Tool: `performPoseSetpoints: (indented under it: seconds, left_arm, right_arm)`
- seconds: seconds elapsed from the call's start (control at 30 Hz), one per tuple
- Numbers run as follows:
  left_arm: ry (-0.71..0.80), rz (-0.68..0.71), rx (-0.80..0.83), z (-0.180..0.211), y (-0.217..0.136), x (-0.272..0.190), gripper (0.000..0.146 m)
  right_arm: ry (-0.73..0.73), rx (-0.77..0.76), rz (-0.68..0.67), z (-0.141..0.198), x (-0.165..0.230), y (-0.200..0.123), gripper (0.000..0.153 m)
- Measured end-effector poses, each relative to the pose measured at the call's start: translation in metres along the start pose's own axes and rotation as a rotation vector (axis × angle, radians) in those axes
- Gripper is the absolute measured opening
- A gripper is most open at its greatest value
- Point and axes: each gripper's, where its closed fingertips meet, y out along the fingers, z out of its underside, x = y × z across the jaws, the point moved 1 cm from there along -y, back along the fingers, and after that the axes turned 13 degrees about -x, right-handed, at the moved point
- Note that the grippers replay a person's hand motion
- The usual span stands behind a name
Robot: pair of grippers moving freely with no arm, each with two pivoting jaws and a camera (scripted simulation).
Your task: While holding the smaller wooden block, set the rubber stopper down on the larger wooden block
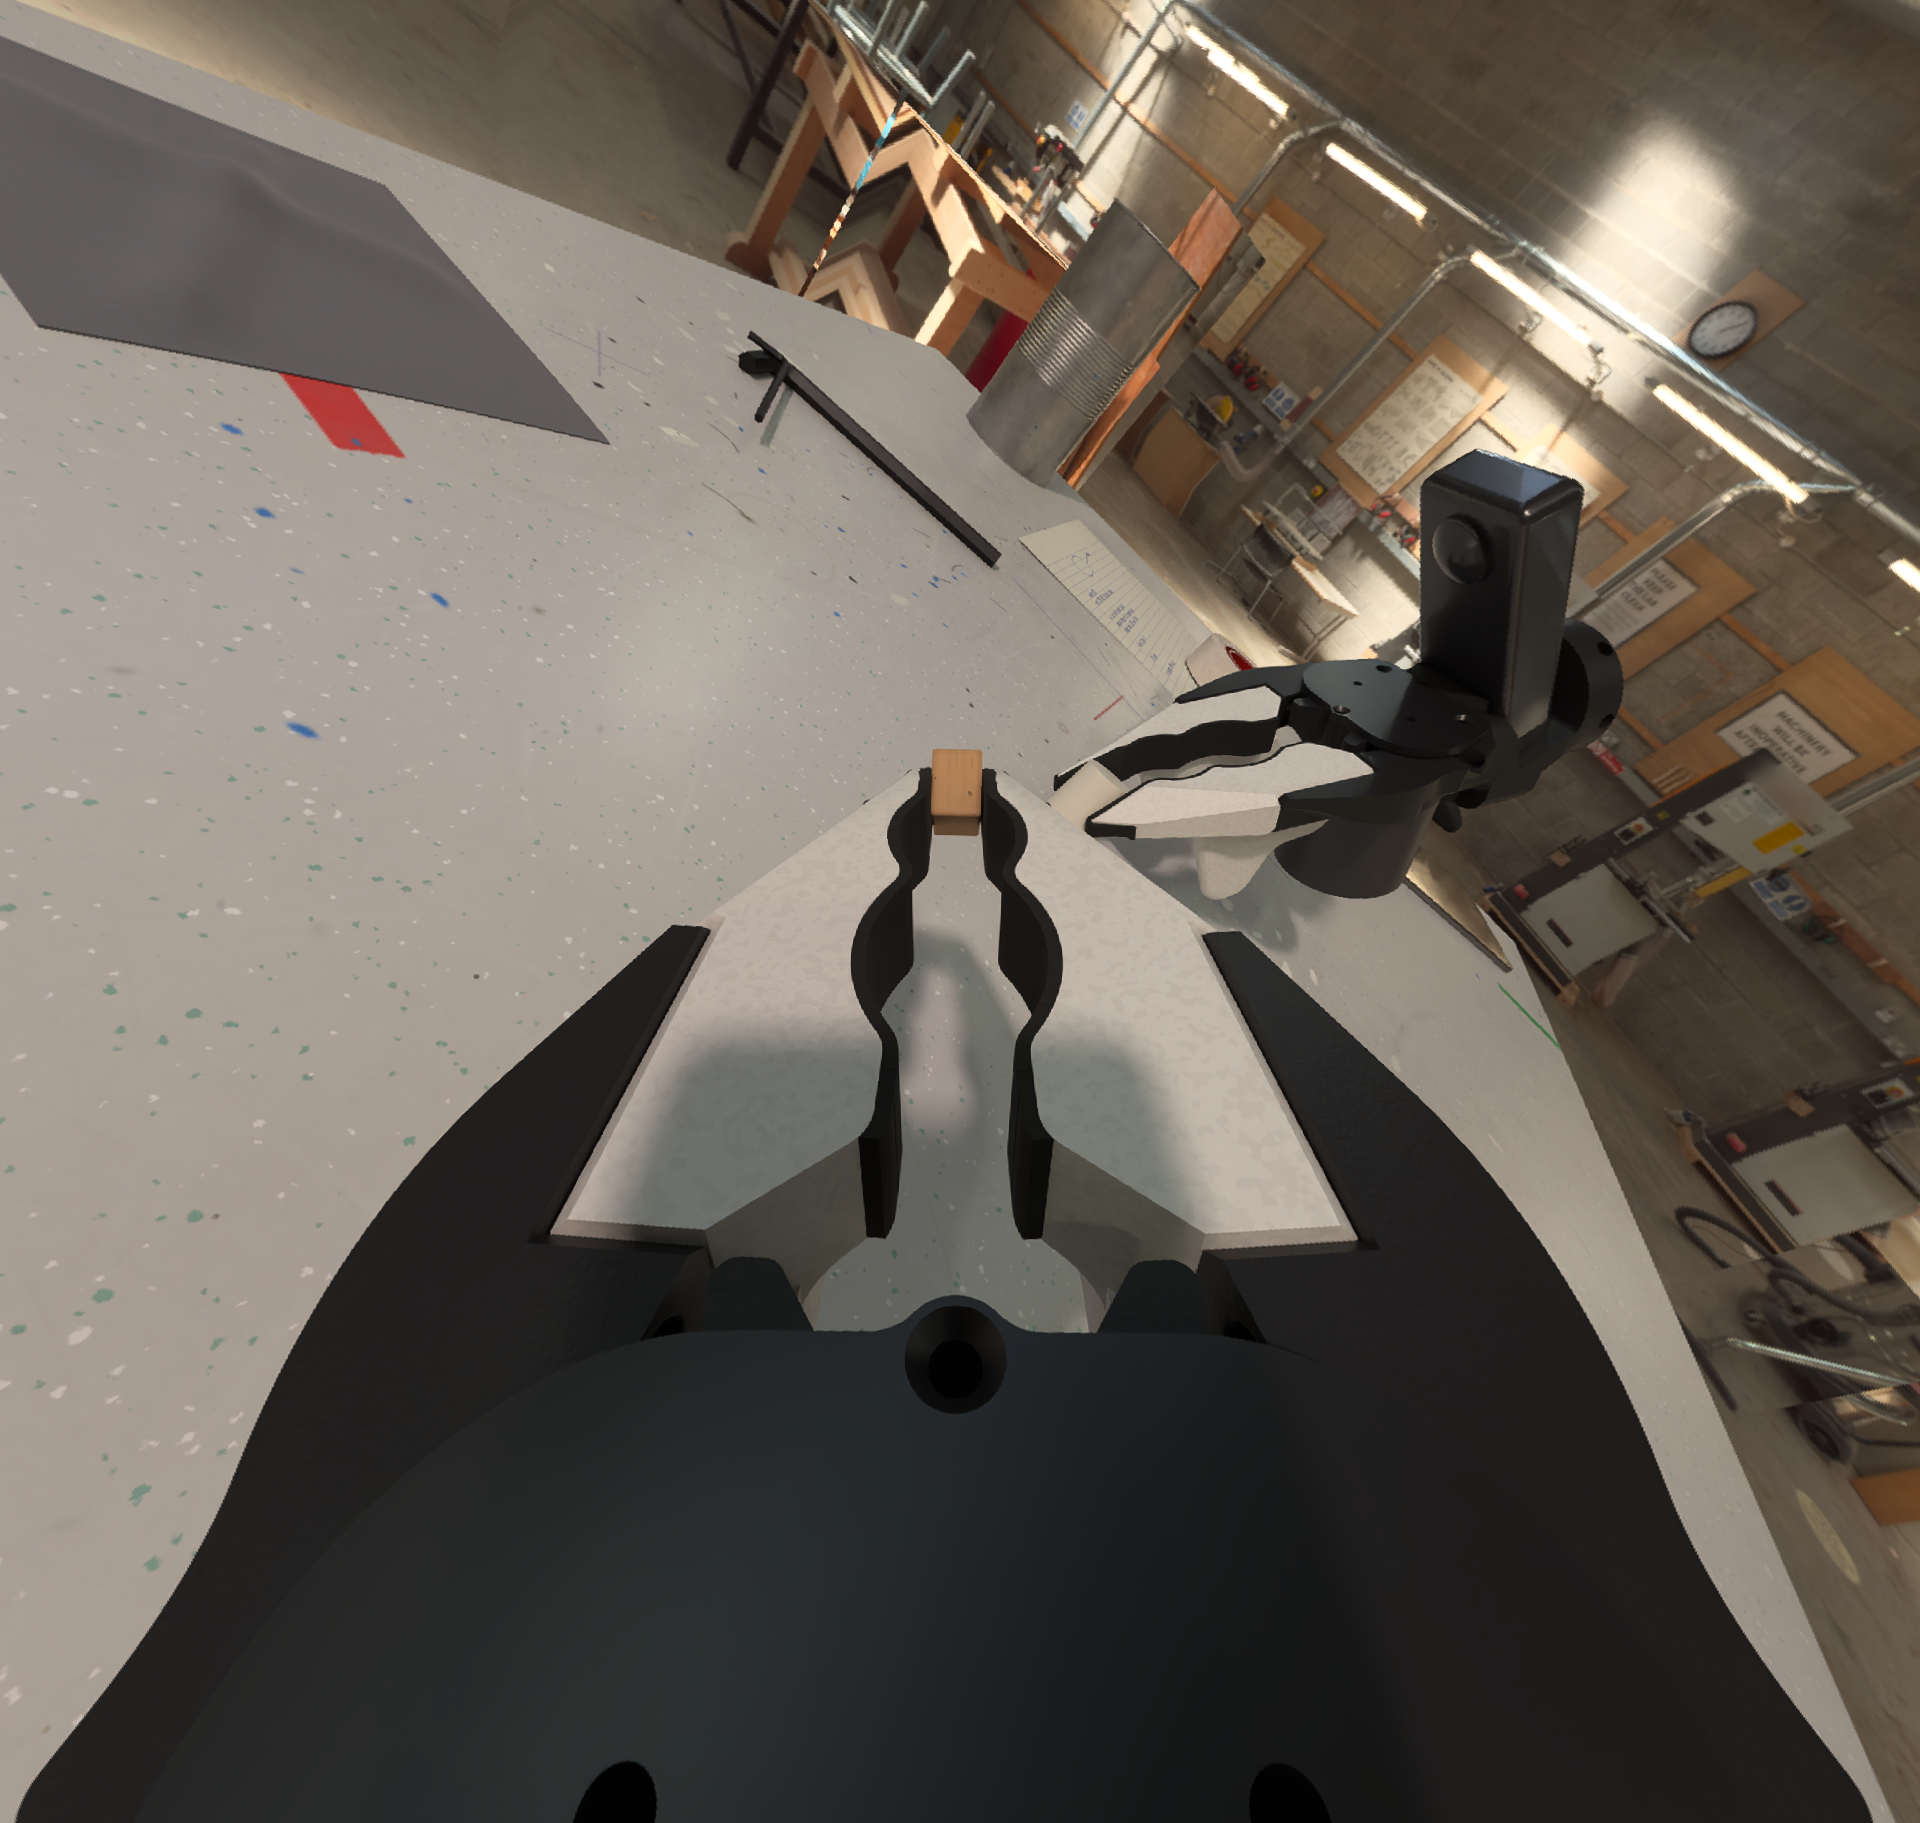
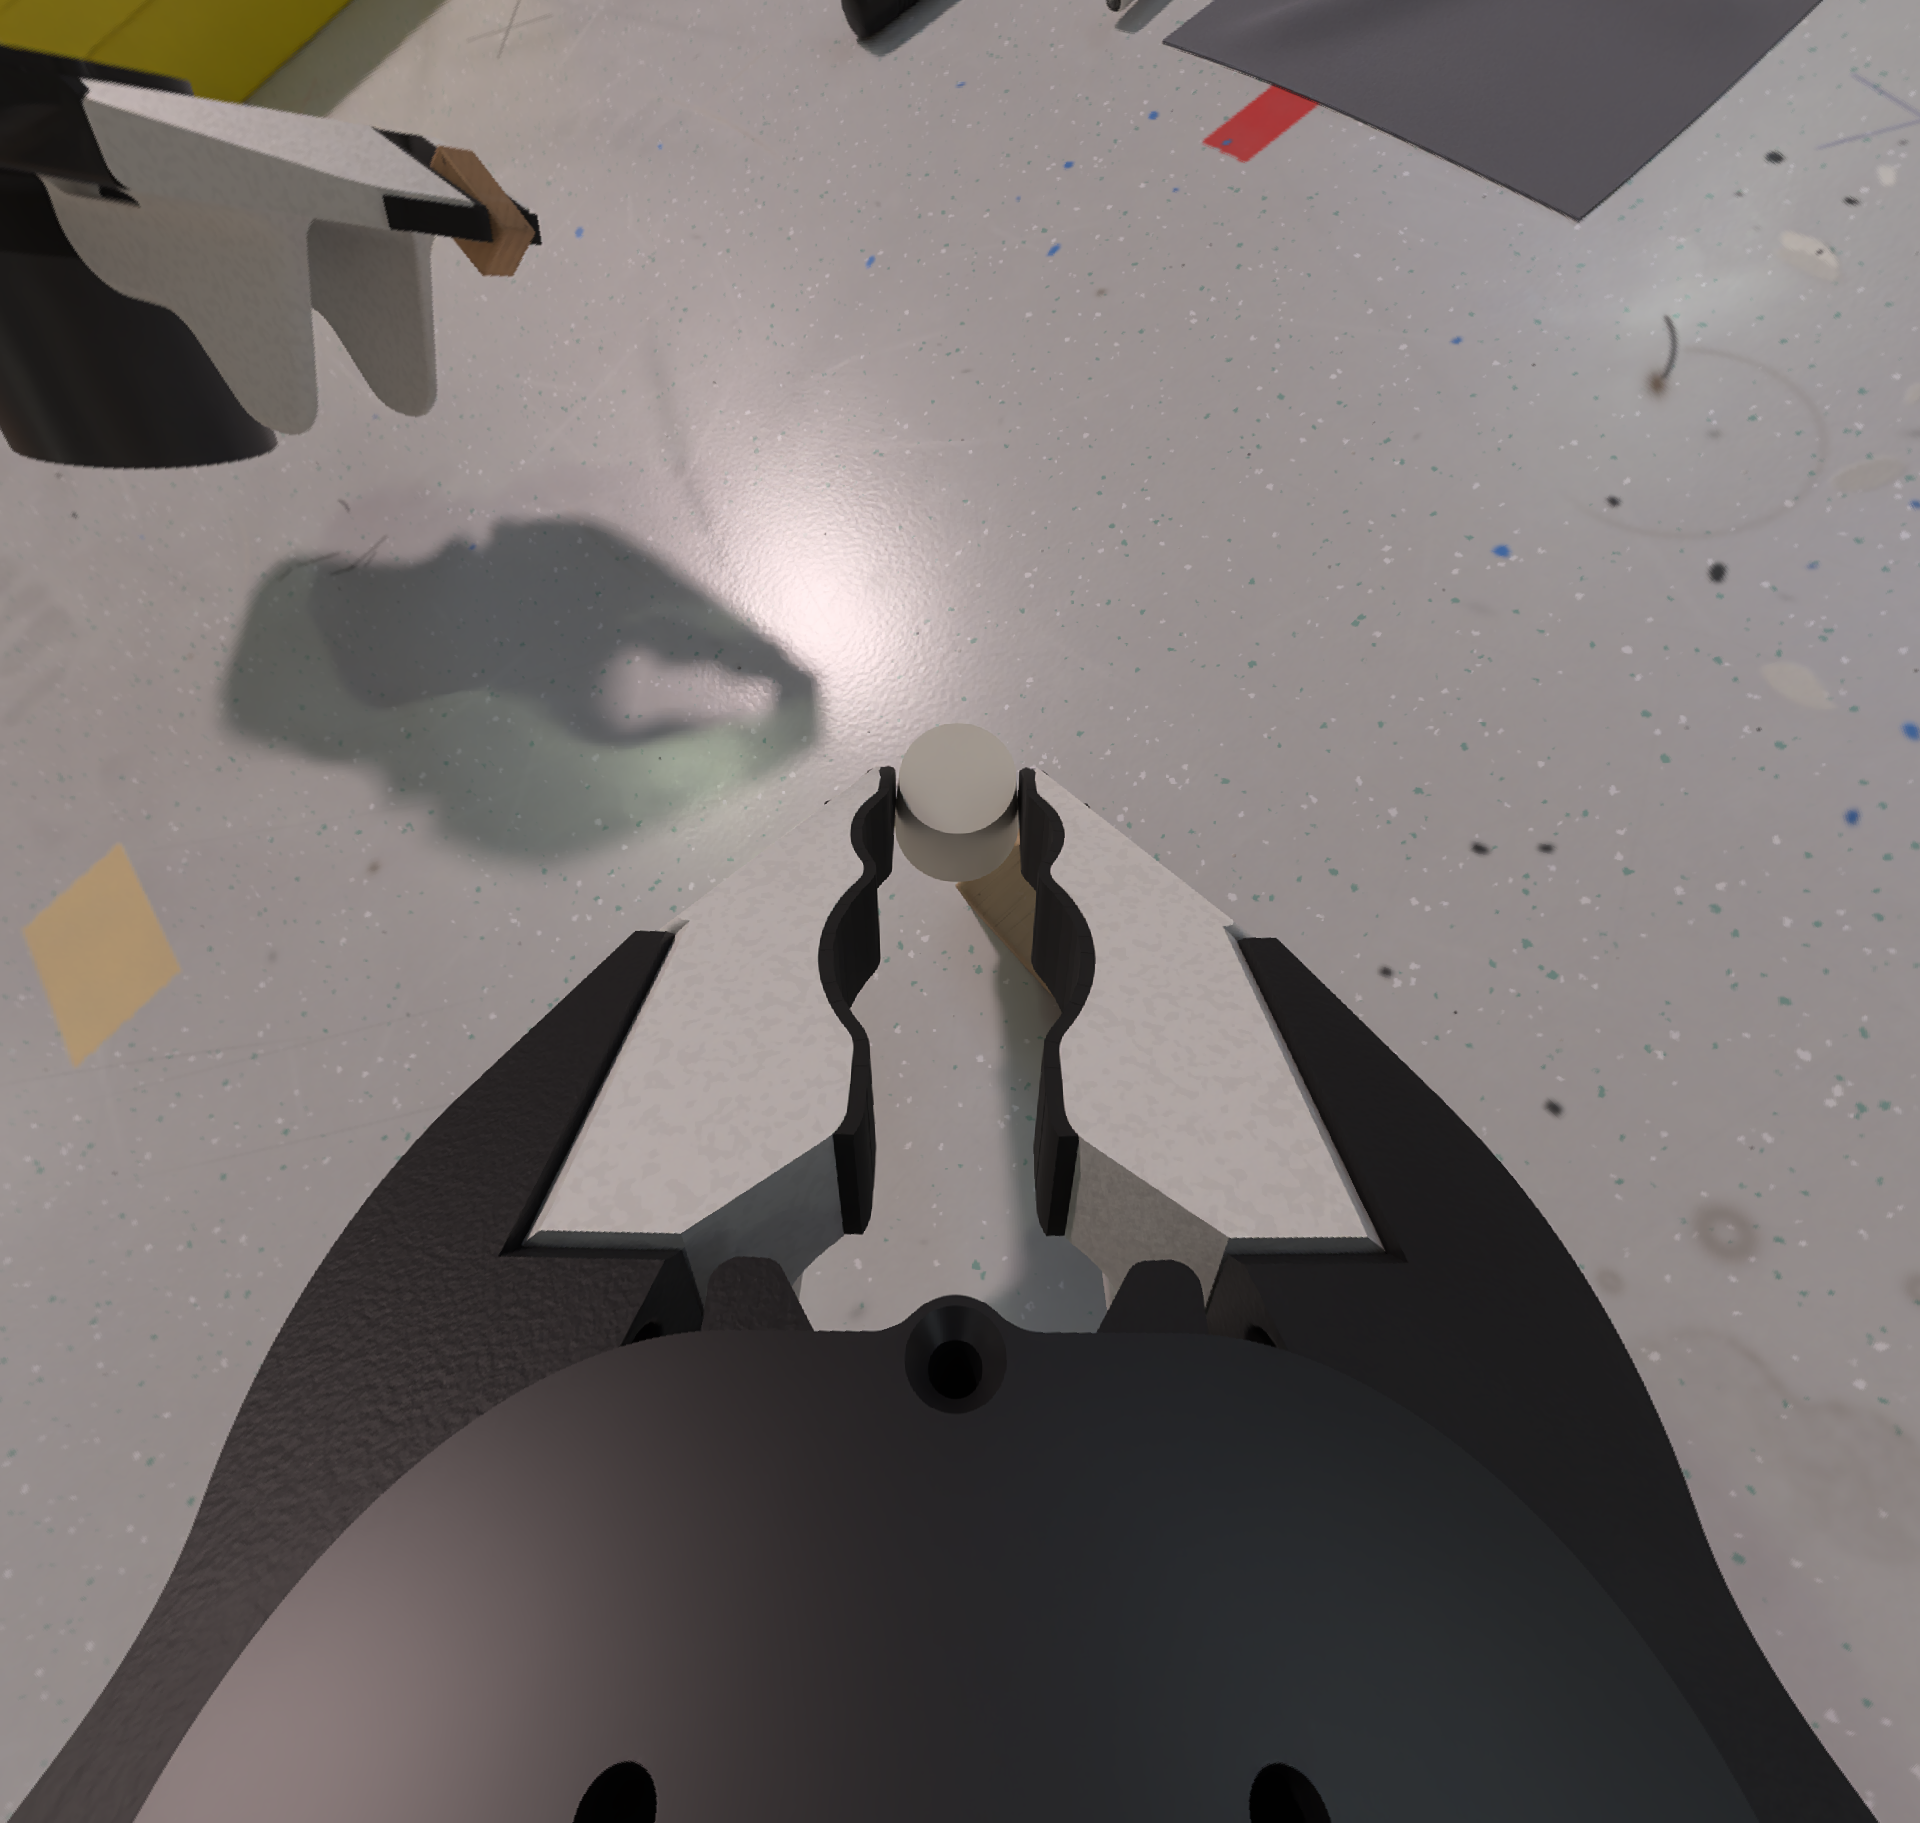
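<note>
Right claw (image 2: pixel 956 797) is clamped on the rubber stopper (image 2: pixel 954 786), pale and round-ended, pinched at the very fingertips across its body. Rubber should give a little and grip well against the pads, so I'd judge slipping unlikely; it looks light, and a tip-hold like this leaves its base free for setting down. Just beneath the stopper, a sliver of tan wood shows between the fingers: that reads as the larger wooden block (image 2: pixel 1003 916), lying on the worktop (image 2: pixel 1351 630) and mostly hidden by the right finger. Whether the stopper touches it yet, I cannot tell.

The right claw points steeply down at the worktop, stopper leading.

Up and left of the stopper, well apart, the left claw (image 2: pixel 488 215) is closed on the smaller wooden block (image 2: pixel 494 215), nipped at the fingertips. Stiff, light wood, smooth faces, shallow hold, so steady pressure matters. It hangs above the worktop, roughly level, its shadow falling between the two.
</note>
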Motion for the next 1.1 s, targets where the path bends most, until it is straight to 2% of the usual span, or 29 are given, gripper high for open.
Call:
performPoseSetpoints:
  seconds: [0.3,0.93,1.1]
  left_arm:
    - [-0.012,0.035,0.025,0.010,0.007,-0.007,0.008]
    - [-0.038,0.043,0.026,0.011,0.009,-0.006,0.008]
    - [-0.027,0.041,0.031,0.011,0.009,-0.007,0.008]
  right_arm:
    - [-0.107,0.049,0.001,0.006,-0.002,0.003,0.023]
    - [-0.148,0.030,-0.013,0.005,-0.013,0.005,0.023]
    - [-0.164,0.042,-0.070,0.009,-0.007,0.002,0.023]
